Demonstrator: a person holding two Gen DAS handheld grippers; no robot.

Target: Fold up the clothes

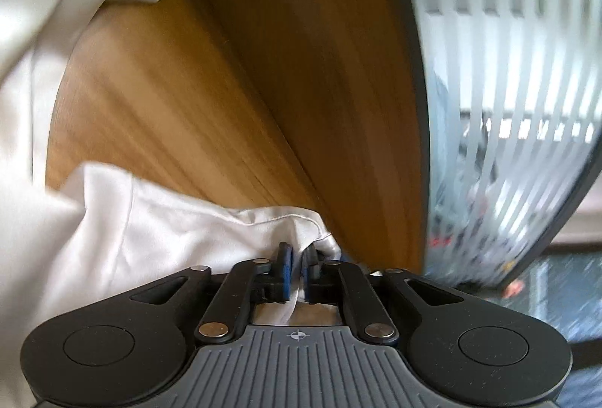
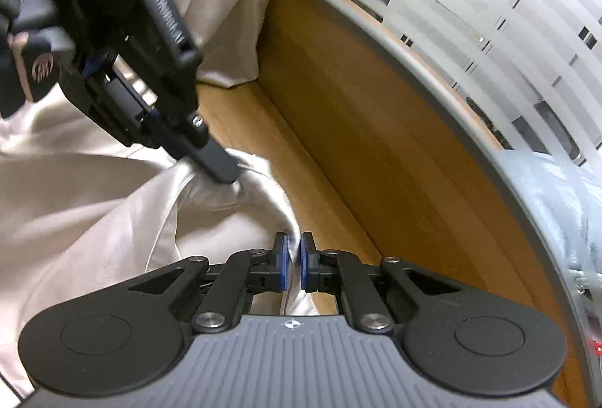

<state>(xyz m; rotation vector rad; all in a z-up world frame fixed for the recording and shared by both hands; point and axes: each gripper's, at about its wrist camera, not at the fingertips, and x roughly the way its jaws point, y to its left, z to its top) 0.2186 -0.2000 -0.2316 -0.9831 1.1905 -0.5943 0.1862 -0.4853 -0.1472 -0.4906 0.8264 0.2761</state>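
Below, the left tongs (image 1: 297, 259) pinch a hem of the white garment (image 1: 158, 220) heaped on the wooden worktop (image 1: 233, 88); the right tongs (image 2: 294, 250), tilted steeply down, grip its edge just beside them.

The garment (image 2: 94, 212) lies on the table (image 2: 338, 152), left of the striped partition (image 2: 470, 13).

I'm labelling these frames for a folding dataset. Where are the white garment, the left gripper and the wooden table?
white garment (image 1: 158, 231): left wrist view, bunched fabric near the fingers.
left gripper (image 2: 225, 171): right wrist view, fingertips pinching the cloth.
wooden table (image 1: 233, 77): left wrist view, bare wood.
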